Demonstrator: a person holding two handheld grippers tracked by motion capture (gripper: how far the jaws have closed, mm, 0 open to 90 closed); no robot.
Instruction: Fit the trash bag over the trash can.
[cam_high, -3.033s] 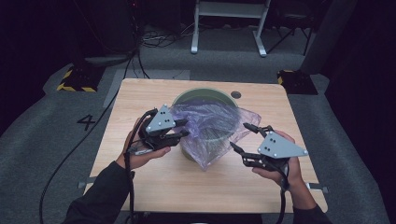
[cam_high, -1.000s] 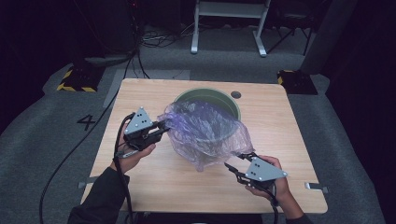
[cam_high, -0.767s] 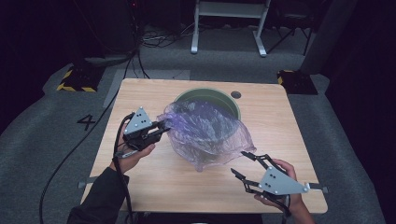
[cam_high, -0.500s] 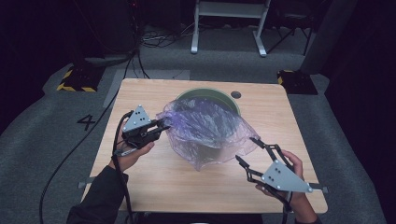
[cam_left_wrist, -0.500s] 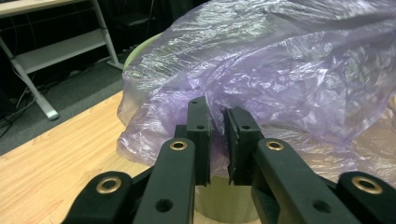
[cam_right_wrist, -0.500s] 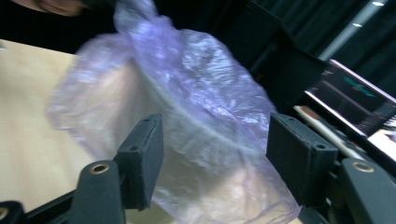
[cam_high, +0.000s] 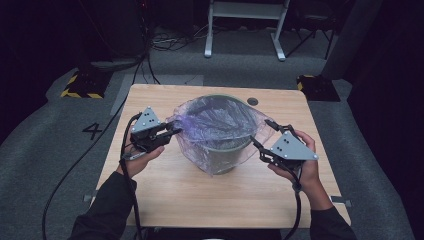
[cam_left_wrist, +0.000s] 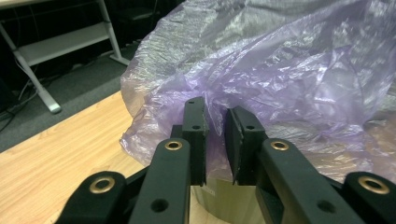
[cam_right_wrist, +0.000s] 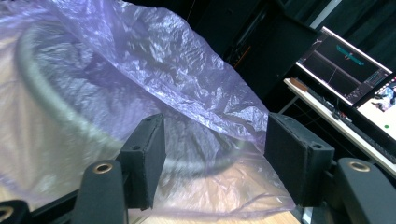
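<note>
A green bin (cam_high: 220, 156) stands mid-table with a clear purple bag (cam_high: 220, 117) draped in and over it. My left gripper (cam_high: 176, 131) is at the bag's left edge, and a corner of film is drawn out to its tips. In the left gripper view its jaws (cam_left_wrist: 215, 116) pinch bunched bag film (cam_left_wrist: 280, 70) across a narrow gap that has just eased slightly wider. My right gripper (cam_high: 261, 131) is at the bag's right side. Its jaws (cam_right_wrist: 215, 135), which have just been opening, stand wide with the bag's loose edge (cam_right_wrist: 154, 70) between them, untouched, and the bin rim (cam_right_wrist: 46, 93) behind it.
The wooden table (cam_high: 200, 200) has bare board in front of the bin and a small round hole (cam_high: 252, 101) behind it. Cables cross the grey floor at left. A white stand (cam_high: 245, 15) is beyond the table. Lit monitors (cam_right_wrist: 345, 60) are in the right gripper view.
My right gripper has risen from low at the table's front right to the bag's right edge, and its jaws are wider apart. The left gripper has stayed at the bag's left edge.
</note>
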